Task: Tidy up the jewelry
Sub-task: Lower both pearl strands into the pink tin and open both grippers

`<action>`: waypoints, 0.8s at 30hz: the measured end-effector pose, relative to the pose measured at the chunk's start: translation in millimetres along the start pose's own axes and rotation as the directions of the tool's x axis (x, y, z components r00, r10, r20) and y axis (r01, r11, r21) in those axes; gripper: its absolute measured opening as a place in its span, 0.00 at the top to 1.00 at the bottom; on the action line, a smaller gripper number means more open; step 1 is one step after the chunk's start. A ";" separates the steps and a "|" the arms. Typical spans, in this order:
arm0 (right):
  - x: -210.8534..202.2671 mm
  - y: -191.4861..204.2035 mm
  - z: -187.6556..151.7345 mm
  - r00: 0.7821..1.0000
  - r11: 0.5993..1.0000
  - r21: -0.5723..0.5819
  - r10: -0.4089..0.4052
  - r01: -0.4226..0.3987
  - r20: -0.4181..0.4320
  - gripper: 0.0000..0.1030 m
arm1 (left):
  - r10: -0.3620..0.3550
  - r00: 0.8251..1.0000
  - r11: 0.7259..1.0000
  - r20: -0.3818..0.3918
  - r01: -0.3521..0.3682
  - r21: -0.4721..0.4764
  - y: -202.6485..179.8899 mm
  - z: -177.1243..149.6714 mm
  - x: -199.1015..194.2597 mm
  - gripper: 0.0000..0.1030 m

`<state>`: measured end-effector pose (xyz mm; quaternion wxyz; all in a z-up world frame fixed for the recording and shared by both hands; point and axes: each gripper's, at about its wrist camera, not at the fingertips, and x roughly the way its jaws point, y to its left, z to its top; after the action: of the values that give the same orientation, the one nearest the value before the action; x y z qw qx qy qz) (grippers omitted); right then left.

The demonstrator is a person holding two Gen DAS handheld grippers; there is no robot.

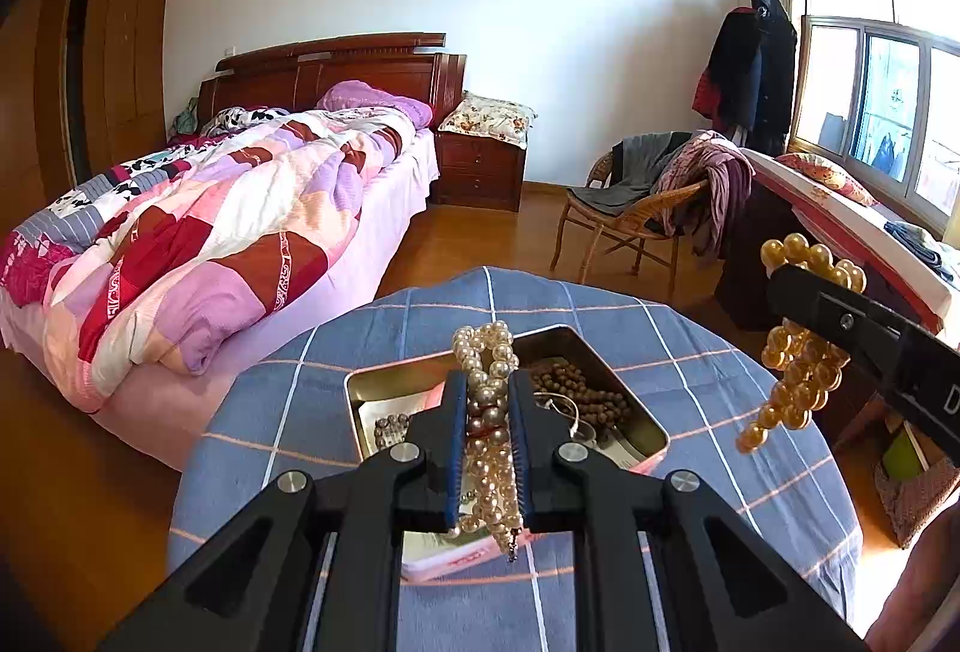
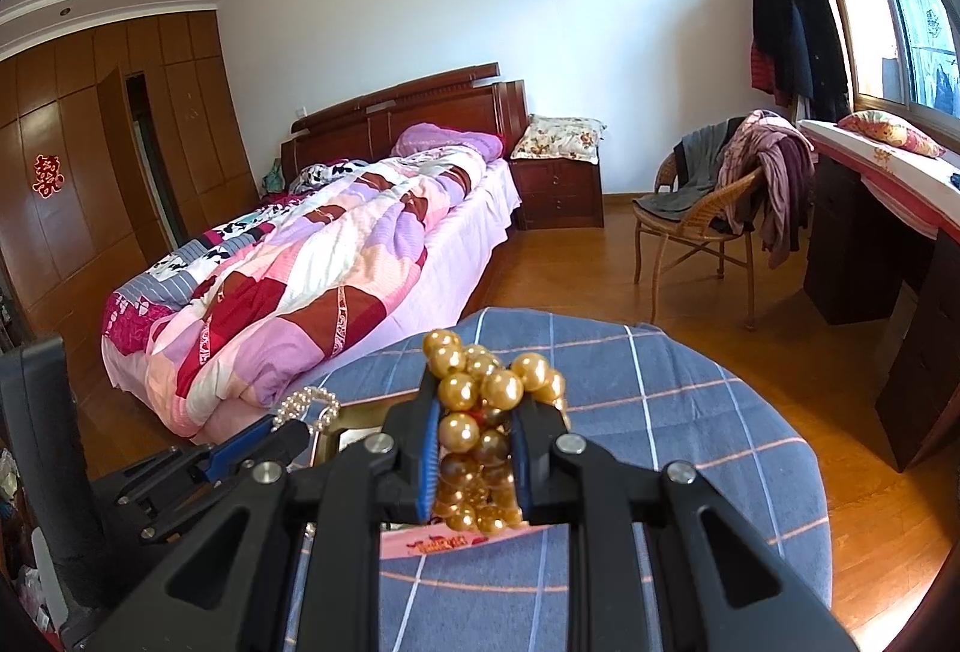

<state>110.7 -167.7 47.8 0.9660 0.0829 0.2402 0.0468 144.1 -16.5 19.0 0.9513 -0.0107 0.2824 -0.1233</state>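
Note:
My left gripper [image 1: 489, 382] is shut on a strand of small white pearls [image 1: 489, 352], bunched between its blue pads above an open gold tin [image 1: 651, 433]. Brown beads [image 1: 576, 394] and a small silver piece [image 1: 390, 427] lie inside the tin. My right gripper [image 2: 471, 382] is shut on a cluster of large gold pearls [image 2: 480, 382]. From the left wrist view that right gripper [image 1: 780, 271] comes in from the right edge, with the gold pearls [image 1: 798, 370] dangling below it. In the right wrist view the left gripper [image 2: 300, 427] and its white pearls [image 2: 306, 406] show at lower left.
The tin sits on a round table with a blue checked cloth [image 1: 690, 352]; its pink lid [image 2: 444, 544] lies near my fingers. A bed [image 1: 210, 232] stands to the left, a wicker chair with clothes [image 1: 654, 202] and a desk [image 2: 870, 184] to the right.

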 end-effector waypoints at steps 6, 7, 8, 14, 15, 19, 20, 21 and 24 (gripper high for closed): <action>17.2 0.6 1.9 1.000 1.000 0.003 0.001 -0.001 -0.014 0.78 | 0.001 1.000 1.000 -0.003 -0.001 -0.007 3.6 6.0 13.5 0.87; 20.5 0.9 2.5 1.000 1.000 0.006 0.000 0.000 -0.017 0.78 | 0.000 1.000 1.000 -0.006 -0.001 -0.010 4.1 7.3 16.6 0.87; 23.0 0.5 2.7 1.000 1.000 0.007 0.000 0.000 -0.020 0.78 | -0.001 1.000 1.000 -0.010 0.000 -0.013 4.6 8.3 19.8 0.87; 42.3 0.1 2.2 0.999 1.000 0.009 -0.014 0.014 -0.036 0.78 | 0.005 1.000 1.000 -0.023 -0.005 -0.017 5.7 11.2 37.1 0.87; 46.4 -1.0 2.3 0.999 1.000 0.015 -0.014 0.015 -0.042 0.78 | 0.005 1.000 1.000 -0.024 -0.006 -0.022 6.4 11.8 39.9 0.87; 60.9 -1.4 1.6 0.998 1.000 0.017 -0.024 0.025 -0.057 0.78 | 0.013 0.999 0.999 -0.038 -0.015 -0.033 11.1 11.8 53.3 0.87; 66.5 -1.7 0.3 0.997 0.999 0.018 -0.026 0.027 -0.069 0.78 | 0.020 0.999 0.999 -0.045 -0.021 -0.035 12.3 10.6 57.6 0.87; 70.0 -2.0 -0.7 0.997 0.999 0.020 -0.026 0.028 -0.077 0.78 | 0.022 0.998 0.999 -0.055 -0.024 -0.038 13.4 9.2 61.9 0.87; 85.8 -3.9 -6.3 0.993 0.999 0.025 -0.025 0.028 -0.115 0.78 | 0.027 0.997 0.999 -0.076 -0.030 -0.041 15.9 5.5 72.3 0.87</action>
<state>183.4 -159.5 2.5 0.9499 0.0896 0.2972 0.0352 209.3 -18.8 -16.5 0.9412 -0.0220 0.3206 -0.1040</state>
